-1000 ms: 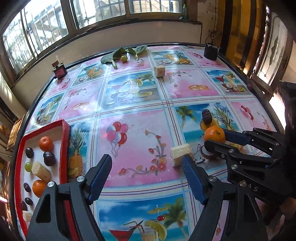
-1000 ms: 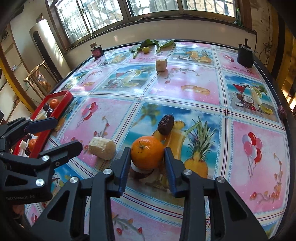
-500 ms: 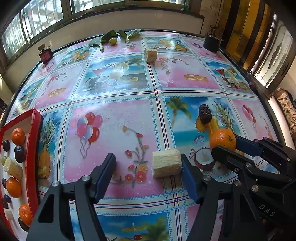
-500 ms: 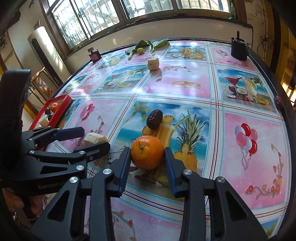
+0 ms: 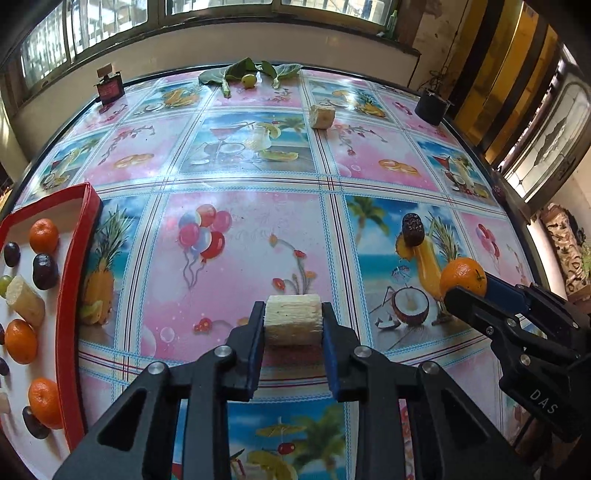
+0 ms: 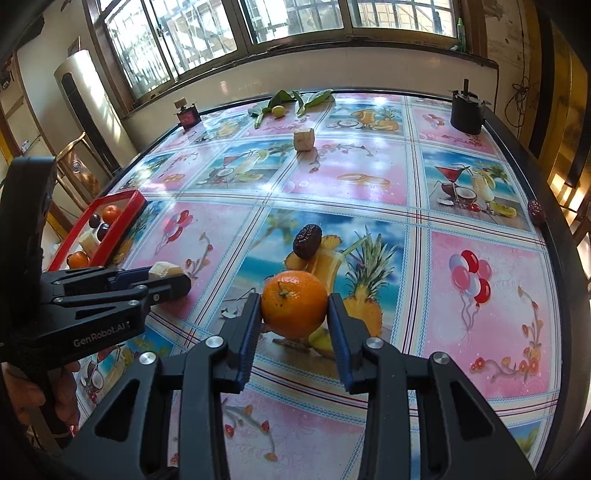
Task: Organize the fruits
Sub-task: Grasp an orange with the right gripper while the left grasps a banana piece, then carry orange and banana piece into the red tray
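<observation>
My left hand-held gripper (image 5: 293,325) clamps the pale cut sugarcane piece (image 5: 293,319); my right hand-held gripper (image 6: 294,308) clamps the round orange (image 6: 294,302). The red-rimmed tray (image 5: 79,280) already holds many fruits; a dark date (image 6: 307,240) and another cane chunk (image 6: 303,139) remain on the tabletop (image 6: 480,314).

Bright daylight pours in through the windows (image 6: 258,33) at the far wall, and white glare washes across the glossy surface (image 5: 258,177) in its far half. The fisheye bends the surface edge into an arc, corners going dark. Focus holds sharp in the middle; short soft shadows sit close beneath things.
</observation>
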### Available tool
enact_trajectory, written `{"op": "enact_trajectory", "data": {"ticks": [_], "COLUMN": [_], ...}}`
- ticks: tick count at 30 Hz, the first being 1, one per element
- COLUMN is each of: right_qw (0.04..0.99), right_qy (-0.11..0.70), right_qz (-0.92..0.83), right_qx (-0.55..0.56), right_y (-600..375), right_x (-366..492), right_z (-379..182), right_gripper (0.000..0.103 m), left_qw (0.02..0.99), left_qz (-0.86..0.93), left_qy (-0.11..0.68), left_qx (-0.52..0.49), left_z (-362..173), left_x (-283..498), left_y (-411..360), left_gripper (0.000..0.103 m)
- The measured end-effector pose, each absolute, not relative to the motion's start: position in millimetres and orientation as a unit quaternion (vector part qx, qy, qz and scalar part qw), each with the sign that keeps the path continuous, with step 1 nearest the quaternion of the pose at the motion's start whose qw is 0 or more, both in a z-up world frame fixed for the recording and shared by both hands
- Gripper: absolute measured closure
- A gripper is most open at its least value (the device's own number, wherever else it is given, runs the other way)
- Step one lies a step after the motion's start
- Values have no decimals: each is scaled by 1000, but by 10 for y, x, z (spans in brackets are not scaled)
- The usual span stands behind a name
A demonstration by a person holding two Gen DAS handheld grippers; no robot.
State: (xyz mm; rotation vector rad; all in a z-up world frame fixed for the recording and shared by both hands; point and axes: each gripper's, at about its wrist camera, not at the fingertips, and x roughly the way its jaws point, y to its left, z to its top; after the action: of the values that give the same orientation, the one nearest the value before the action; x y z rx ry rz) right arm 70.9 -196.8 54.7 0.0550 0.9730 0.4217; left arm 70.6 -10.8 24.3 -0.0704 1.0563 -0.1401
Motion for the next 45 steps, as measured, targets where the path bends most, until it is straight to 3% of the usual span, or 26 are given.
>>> {"op": "enact_trajectory", "data": {"ticks": [23, 36, 45], "right_qw": [850, 841, 806], "right_qy": [484, 453, 459], "right_qz": [206, 296, 371], "right_qx": [-1, -31, -50], "right_y": [-1364, -150, 698], "right_x": [123, 116, -52], "right_z": [685, 1039, 992], "right_gripper": [65, 65, 65], "left_qw": [871, 894, 887], "left_qz": [-97, -20, 61], "left_qy": [480, 440, 449], "left_qx": [-40, -77, -85], "left_z": [561, 877, 731], "left_x": [-79, -271, -501], "left_y": [303, 1360, 2184], "left_gripper": [75, 75, 75]}}
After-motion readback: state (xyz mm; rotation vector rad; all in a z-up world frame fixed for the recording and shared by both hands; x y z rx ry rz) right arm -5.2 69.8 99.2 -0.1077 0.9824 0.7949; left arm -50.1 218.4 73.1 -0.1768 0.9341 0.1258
